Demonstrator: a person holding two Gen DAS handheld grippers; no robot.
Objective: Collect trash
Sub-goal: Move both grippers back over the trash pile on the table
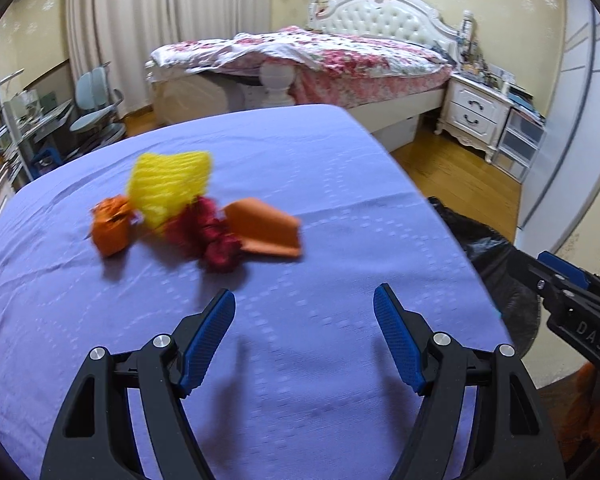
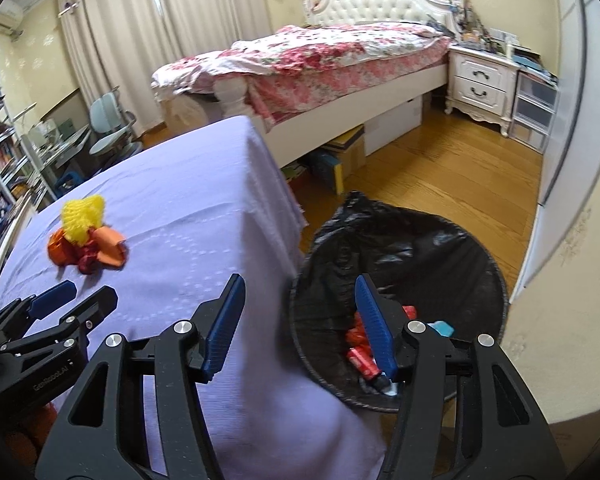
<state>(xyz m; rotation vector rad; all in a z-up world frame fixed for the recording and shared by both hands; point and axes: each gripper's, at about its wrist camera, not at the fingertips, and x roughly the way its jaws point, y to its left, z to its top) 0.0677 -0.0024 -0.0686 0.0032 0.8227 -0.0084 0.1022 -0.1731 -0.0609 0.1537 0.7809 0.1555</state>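
Note:
A small heap of trash lies on the purple tablecloth (image 1: pixel 300 184): a yellow foam net (image 1: pixel 168 184), an orange wrapper (image 1: pixel 112 228), a crumpled dark red piece (image 1: pixel 208 236) and an orange folded piece (image 1: pixel 264 228). The heap also shows in the right wrist view (image 2: pixel 84 236). My left gripper (image 1: pixel 304 308) is open and empty, hovering over the cloth in front of the heap. My right gripper (image 2: pixel 300 296) is open and empty, over the table's right edge and the rim of the black-lined bin (image 2: pixel 400 248), which holds red wrappers (image 2: pixel 360 348) and a blue scrap (image 2: pixel 440 326).
The bin stands on the wooden floor (image 2: pixel 440 168) to the right of the table. A bed (image 2: pixel 320 60) and white nightstand (image 2: pixel 480 80) are behind. A desk, chair (image 1: pixel 96 100) and shelves are at the left. The left gripper shows at lower left in the right wrist view (image 2: pixel 72 300).

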